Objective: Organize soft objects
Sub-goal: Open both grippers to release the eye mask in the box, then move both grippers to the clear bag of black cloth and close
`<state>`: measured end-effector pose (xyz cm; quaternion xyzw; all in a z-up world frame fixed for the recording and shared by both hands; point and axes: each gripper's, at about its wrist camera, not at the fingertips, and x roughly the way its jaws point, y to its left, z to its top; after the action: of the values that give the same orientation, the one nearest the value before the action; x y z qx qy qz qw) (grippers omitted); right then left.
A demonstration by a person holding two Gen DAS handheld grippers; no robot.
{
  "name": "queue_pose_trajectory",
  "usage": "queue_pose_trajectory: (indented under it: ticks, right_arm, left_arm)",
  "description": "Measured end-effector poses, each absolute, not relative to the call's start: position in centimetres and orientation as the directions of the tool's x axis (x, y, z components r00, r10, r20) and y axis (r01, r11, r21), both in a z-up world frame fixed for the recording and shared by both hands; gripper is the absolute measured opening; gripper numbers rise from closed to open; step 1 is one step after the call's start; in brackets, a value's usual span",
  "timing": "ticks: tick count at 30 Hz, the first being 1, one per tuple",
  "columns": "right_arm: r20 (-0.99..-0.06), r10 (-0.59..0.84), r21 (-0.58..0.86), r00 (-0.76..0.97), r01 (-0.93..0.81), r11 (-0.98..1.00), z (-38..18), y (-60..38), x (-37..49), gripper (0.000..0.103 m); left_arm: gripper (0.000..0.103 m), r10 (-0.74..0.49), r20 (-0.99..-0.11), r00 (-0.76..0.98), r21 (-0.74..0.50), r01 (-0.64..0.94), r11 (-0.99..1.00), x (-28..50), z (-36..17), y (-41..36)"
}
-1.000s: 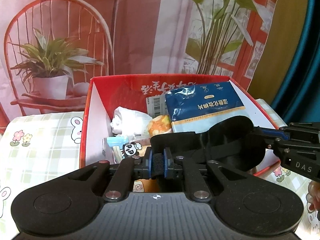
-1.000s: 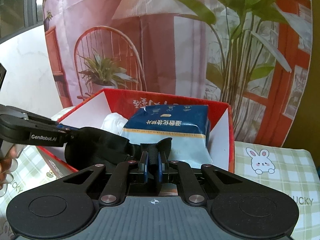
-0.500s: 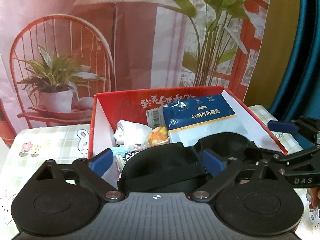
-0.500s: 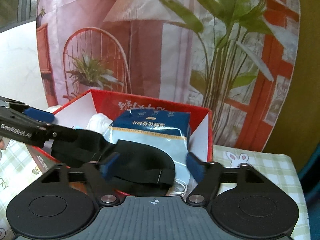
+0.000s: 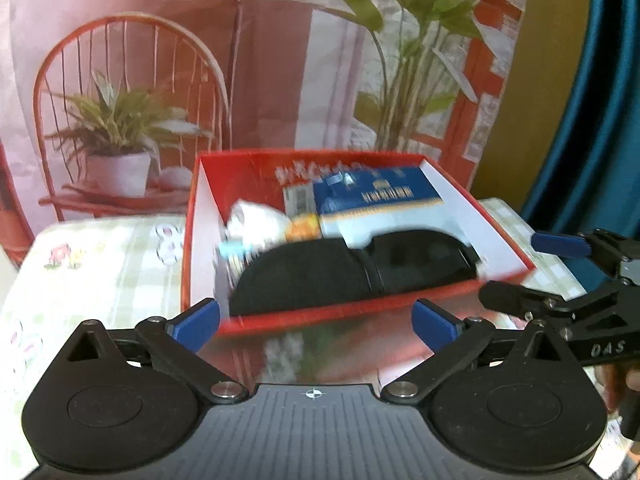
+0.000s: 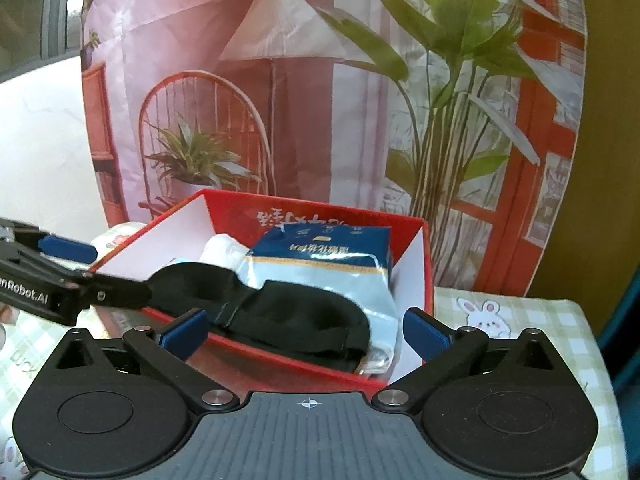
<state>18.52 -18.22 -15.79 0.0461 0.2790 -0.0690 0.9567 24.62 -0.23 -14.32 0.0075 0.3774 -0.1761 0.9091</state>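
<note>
Right wrist view: black eye mask [image 6: 280, 316] lies in red box [image 6: 426, 264], beyond both grippers' just-widened, empty jaws.

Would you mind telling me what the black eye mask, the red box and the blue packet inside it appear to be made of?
Black eye mask: soft matte fabric, seemingly padded; it sags over the box contents and shows a stitched strap.
Red box: probably printed cardboard, with thin, stiff, flat walls, red outside and white inside.
Blue packet: glossy plastic film, likely; it crinkles and catches light.
</note>
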Motion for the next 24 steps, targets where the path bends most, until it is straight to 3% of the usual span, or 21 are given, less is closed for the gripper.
queue_pose_trajectory:
  ticks: [10,17,24]
  right_arm:
    - [-0.658,-0.026,0.134,0.752,0.151,0.979,-21.3,-16.6,13.3,0.103]
    - [-0.730,0.003,0.147,0.683,0.153,0.977,-24.6,-15.6,10.9,0.102]
    - [-0.762,0.042,0.179,0.646,0.148,0.973,-26.1,-15.8,11.0,0.102]
  left_arm:
    - [0.103,-0.310,-0.797,0.519,-0.186,0.278,0.943,19.2,-19.8,1.5]
    - [0.102,-0.326,-0.827,0.458,-0.254,0.214,0.943,17.2,-22.1,2.9]
    - [0.090,-0.352,-0.837,0.419,-0.304,0.180,0.936,16.0,-24.1,3.5]
